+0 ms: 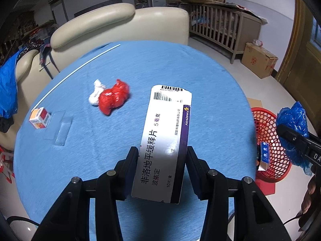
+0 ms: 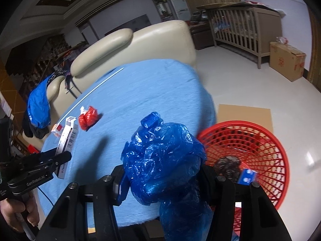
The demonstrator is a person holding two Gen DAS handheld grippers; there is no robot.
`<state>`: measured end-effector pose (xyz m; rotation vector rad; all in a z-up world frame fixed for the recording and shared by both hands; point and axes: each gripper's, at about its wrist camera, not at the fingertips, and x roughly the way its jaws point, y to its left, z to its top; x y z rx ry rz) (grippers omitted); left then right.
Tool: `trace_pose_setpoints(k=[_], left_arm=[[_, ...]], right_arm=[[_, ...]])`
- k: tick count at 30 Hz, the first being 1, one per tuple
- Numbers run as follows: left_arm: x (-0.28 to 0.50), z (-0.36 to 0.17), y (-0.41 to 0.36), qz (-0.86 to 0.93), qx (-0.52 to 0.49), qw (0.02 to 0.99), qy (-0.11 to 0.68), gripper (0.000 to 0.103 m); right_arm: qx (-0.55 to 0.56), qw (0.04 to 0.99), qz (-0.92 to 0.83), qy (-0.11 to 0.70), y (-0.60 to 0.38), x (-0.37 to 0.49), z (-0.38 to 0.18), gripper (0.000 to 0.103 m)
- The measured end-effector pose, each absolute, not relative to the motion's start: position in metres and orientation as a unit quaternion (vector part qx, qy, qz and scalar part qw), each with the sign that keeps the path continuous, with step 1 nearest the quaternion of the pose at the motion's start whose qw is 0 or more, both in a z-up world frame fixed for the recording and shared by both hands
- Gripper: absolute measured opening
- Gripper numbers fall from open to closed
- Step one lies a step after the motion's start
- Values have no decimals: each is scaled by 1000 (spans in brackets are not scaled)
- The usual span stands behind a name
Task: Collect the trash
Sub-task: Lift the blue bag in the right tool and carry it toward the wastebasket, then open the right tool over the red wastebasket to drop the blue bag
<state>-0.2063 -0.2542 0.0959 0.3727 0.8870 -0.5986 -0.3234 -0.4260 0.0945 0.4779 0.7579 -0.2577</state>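
My left gripper (image 1: 163,152) is shut on a white and purple medicine box (image 1: 166,138), held above the blue tablecloth (image 1: 120,64); the same box (image 2: 67,138) shows at the left of the right wrist view. My right gripper (image 2: 162,172) is shut on a crumpled blue plastic bag (image 2: 162,160), which hangs at the table's right edge beside the red mesh basket (image 2: 266,140). That bag (image 1: 293,124) and basket (image 1: 268,132) appear at the right of the left wrist view. On the cloth lie a red and white wad (image 1: 110,96) and a small orange box (image 1: 39,118).
A blue carton (image 2: 247,175) and a dark wrapper (image 2: 228,160) lie in the basket. A thin white rod (image 1: 76,70) runs along the table's far left edge. A cream sofa (image 1: 120,24) stands behind, a cardboard box (image 1: 258,60) on the floor at right.
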Motion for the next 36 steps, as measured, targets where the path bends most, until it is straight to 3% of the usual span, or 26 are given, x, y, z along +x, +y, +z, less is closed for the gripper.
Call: trace_pose_setpoints(k=[16,36], left_arm=[[-245,101,-326,-351,207,820,402,49],[-275,93,-373,-385,239,796,402,49]], right_arm=[[249,872,-200,370,-489,-374,80,60],[268,842,-226,409,-520,-379,33,60]])
